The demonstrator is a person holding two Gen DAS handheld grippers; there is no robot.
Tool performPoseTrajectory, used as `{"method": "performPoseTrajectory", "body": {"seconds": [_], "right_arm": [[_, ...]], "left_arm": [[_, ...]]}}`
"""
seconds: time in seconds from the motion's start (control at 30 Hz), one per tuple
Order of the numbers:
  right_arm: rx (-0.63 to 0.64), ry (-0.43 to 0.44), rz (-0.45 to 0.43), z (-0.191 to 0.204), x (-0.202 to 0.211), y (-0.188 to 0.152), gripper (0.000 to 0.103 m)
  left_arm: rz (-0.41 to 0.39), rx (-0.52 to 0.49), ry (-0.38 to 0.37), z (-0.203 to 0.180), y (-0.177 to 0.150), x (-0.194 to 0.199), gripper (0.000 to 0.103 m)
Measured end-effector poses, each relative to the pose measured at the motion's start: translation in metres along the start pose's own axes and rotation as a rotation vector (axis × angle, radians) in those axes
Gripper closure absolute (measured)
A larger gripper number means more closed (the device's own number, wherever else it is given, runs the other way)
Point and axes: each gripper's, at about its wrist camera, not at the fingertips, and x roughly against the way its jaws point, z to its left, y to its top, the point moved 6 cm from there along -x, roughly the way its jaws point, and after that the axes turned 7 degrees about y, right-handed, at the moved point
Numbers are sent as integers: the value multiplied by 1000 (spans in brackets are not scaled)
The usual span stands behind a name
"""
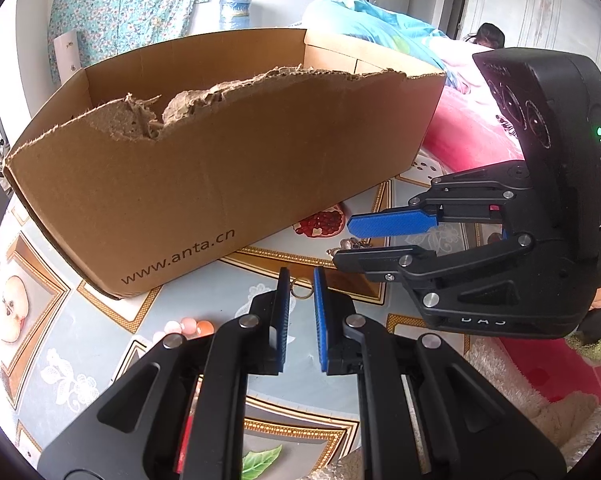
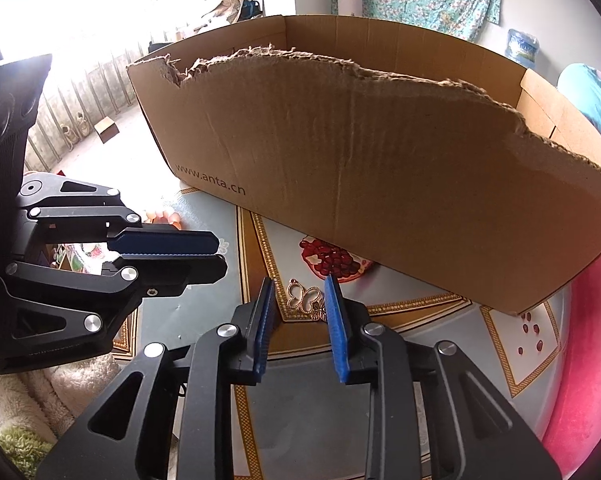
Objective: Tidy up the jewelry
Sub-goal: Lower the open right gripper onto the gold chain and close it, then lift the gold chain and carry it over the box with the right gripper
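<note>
A torn brown cardboard box (image 1: 204, 168) marked www.anta.cn stands on the patterned tablecloth; it also shows in the right wrist view (image 2: 380, 184). My left gripper (image 1: 300, 280) is open, its blue pads on either side of a small gold ring (image 1: 301, 287) lying on the cloth. My right gripper (image 2: 300, 288) is open over gold butterfly-shaped jewelry (image 2: 305, 298) lying in front of the box. The right gripper (image 1: 342, 240) also shows in the left wrist view, with the butterfly pieces (image 1: 350, 245) between its fingers. The left gripper (image 2: 218, 250) appears at left in the right wrist view.
A pink beaded piece (image 1: 190, 326) lies on the cloth left of my left gripper. A pink cushion (image 1: 472, 136) and bedding lie right of the box. A fluffy cream cloth (image 2: 80, 384) lies at the table's near edge.
</note>
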Motion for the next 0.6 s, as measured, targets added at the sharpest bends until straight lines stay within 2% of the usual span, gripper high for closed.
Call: {"method": "performPoseTrajectory", "body": {"seconds": [0.1,0.13,0.6], "right_arm": [[13,9,15,-1,-2,-1,79],[12,18,18,-1,-2,0,86],[-15,35,9,-3,1,1,86]], "left_arm": [[1,2,-1,1,-1,0,92],[0,2,-1,1,-1,0,92],[2,8,-7,3,0,0,92]]}}
